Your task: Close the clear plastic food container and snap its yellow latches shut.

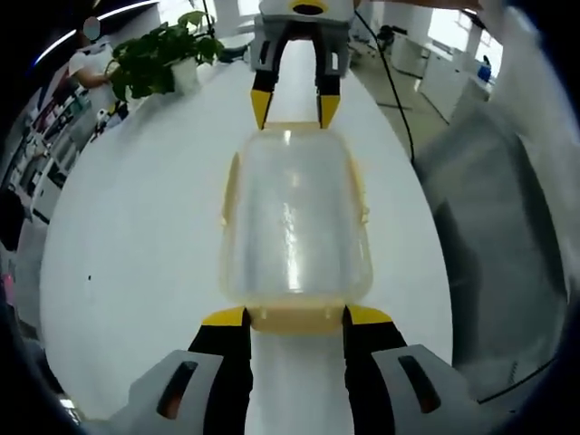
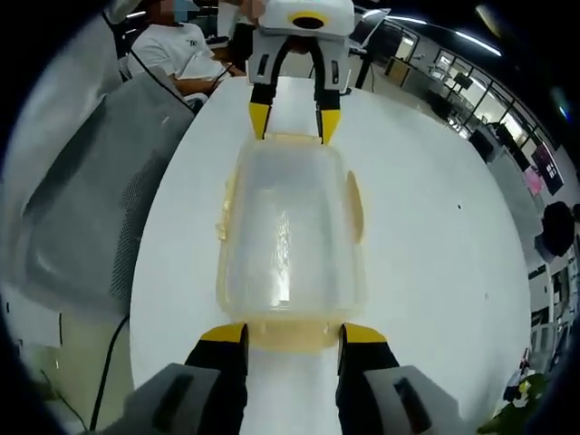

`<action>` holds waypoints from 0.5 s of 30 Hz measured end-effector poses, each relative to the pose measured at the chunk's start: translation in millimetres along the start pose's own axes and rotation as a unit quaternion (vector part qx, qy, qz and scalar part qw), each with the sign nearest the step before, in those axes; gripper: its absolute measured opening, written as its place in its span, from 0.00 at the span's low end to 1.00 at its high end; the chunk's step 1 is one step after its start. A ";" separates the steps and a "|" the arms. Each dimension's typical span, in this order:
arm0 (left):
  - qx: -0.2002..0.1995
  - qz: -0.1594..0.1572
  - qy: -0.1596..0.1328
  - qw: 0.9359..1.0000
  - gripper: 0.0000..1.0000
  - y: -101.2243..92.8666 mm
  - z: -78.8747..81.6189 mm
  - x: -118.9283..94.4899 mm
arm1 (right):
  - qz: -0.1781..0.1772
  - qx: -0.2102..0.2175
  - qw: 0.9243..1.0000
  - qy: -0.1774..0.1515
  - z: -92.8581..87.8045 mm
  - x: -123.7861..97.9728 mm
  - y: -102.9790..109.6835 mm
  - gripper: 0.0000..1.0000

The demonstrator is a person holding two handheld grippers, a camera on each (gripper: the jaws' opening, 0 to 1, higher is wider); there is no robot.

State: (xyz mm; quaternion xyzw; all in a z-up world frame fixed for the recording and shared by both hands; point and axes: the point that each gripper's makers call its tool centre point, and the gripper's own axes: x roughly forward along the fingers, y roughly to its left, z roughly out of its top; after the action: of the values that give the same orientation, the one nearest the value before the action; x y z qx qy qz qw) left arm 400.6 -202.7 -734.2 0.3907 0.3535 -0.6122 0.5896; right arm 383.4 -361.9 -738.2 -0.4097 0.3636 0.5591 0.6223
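Observation:
A clear plastic food container (image 1: 294,217) (image 2: 288,227) lies lengthwise on the white table (image 1: 136,236), its lid resting on top. Yellow side latches (image 1: 362,195) (image 2: 353,208) stand out a little from its long walls. My left gripper (image 1: 297,316) is open at the container's near end, its yellow fingertips either side of the end latch (image 1: 294,319). In the right gripper view it appears at the far end (image 2: 290,118). My right gripper (image 2: 293,333) is open at the opposite end around that end's latch (image 2: 290,337), and appears facing me in the left gripper view (image 1: 294,109).
A potted plant (image 1: 159,54) stands at the table's far left corner. A grey mesh chair (image 1: 507,236) (image 2: 91,199) sits beside the table, with a black cable (image 1: 394,91) running past it. A seated person (image 2: 181,54) is beyond the table's end.

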 end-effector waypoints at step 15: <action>0.005 -0.002 0.015 1.000 0.37 -2.6 -4.2 7.0 | 0.010 0.007 1.000 -0.001 -0.7 1.4 3.2 0.36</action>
State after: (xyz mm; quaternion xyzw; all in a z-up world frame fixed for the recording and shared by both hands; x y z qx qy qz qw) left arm 398.2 -201.9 -742.4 0.4023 0.3598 -0.6091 0.5811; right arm 380.4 -361.8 -740.1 -0.4011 0.3706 0.5631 0.6203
